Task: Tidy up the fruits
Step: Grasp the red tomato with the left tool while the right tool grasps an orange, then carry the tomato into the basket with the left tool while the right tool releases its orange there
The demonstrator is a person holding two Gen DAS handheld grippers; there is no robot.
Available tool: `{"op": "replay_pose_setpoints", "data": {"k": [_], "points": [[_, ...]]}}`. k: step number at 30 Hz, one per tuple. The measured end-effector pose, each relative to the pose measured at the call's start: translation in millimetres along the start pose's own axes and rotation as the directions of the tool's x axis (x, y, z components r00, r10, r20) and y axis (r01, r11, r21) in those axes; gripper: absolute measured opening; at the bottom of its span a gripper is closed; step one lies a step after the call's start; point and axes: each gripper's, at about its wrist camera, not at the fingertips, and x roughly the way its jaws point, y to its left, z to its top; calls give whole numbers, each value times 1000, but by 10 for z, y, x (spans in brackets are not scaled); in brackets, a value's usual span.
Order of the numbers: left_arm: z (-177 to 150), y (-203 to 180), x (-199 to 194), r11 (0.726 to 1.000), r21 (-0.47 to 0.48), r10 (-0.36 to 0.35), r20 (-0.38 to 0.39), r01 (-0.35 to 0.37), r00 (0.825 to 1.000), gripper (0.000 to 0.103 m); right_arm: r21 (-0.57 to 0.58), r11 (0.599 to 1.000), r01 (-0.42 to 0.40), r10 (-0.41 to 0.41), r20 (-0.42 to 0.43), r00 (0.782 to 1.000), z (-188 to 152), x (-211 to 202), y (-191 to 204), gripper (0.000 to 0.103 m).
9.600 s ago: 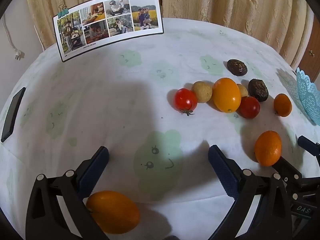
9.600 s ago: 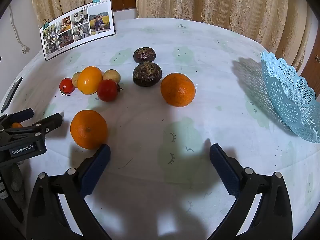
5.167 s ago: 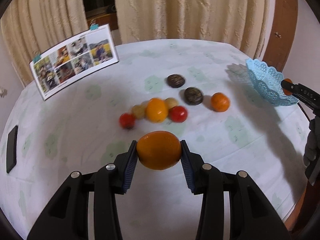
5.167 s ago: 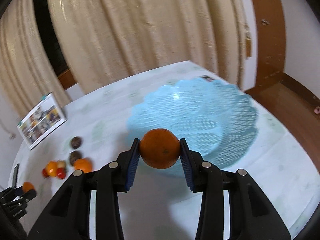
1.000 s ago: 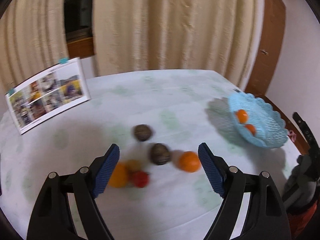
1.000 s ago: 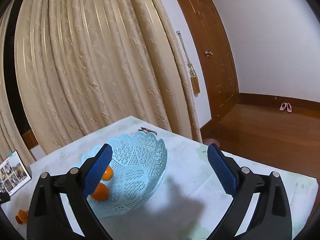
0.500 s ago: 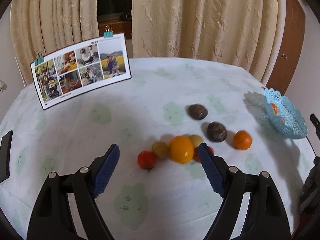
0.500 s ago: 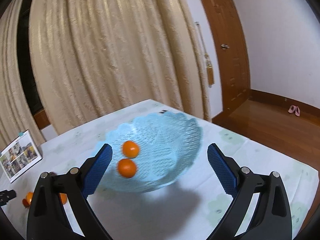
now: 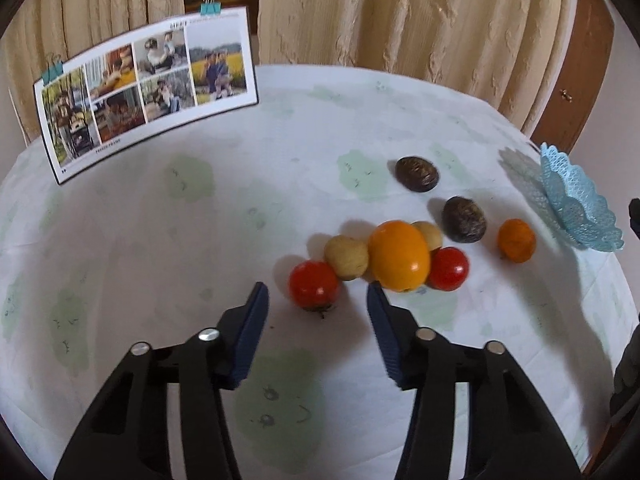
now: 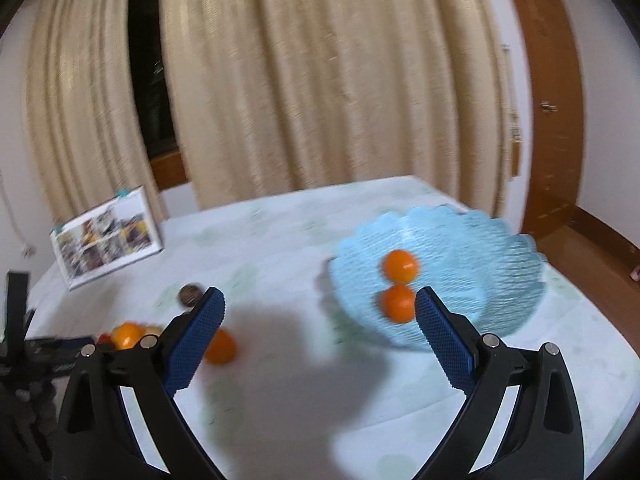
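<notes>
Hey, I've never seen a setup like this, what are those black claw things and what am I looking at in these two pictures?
They are hand-held grippers, one per hand, each carrying a camera that looks along its fingers. The left gripper is open and empty over a table, near a red tomato in a cluster of fruit. The right gripper, also open and empty, faces a blue basket holding two oranges. A photo card stands behind.

we hold our right gripper (image 10: 319, 307) spread wide before the blue basket (image 10: 492, 256) cradling two oranges (image 10: 400, 265).
</notes>
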Motion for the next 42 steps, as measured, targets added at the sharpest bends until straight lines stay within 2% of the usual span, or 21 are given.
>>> {"op": "replay_pose_setpoints", "data": {"k": [7,11,13,15,23,30,33,39,41,42], "points": [[51,33,122,1000,29,4,-5,-4,1000,40,-39,992,-118,112,-123,986,-78,263,307,97],[71,21,156,999,41,-3,3,3,1000,36,-42,987,-155,146,-179,973,-146,380,399,97],[66,23,151,999,38,-6,6,6,1000,28,-49,985,-165,152,-208,966,-184,451,435,96],[63,29,143,999,32,-12,5,12,1000,27,-59,984,-170,152,-234,960,-204,515,467,94],[42,-10,42,1000,19,-10,23,9,1000,27,-110,976,-186,137,-353,926,-265,843,670,70],[40,-41,-68,999,25,32,56,-33,998,27,-115,973,-201,137,-413,900,-277,1143,772,62],[41,-56,-104,998,34,48,69,-50,996,27,-106,974,-199,133,-439,888,-301,1243,780,55],[38,-76,-172,995,41,88,96,-92,991,27,-146,972,-184,103,-441,891,-329,1264,847,50],[41,-74,-186,994,42,94,102,-99,990,27,-148,970,-192,110,-439,892,-335,1242,869,41],[43,-77,-196,993,43,100,106,-105,989,27,-149,970,-190,108,-438,893,-334,1231,877,41]]}}
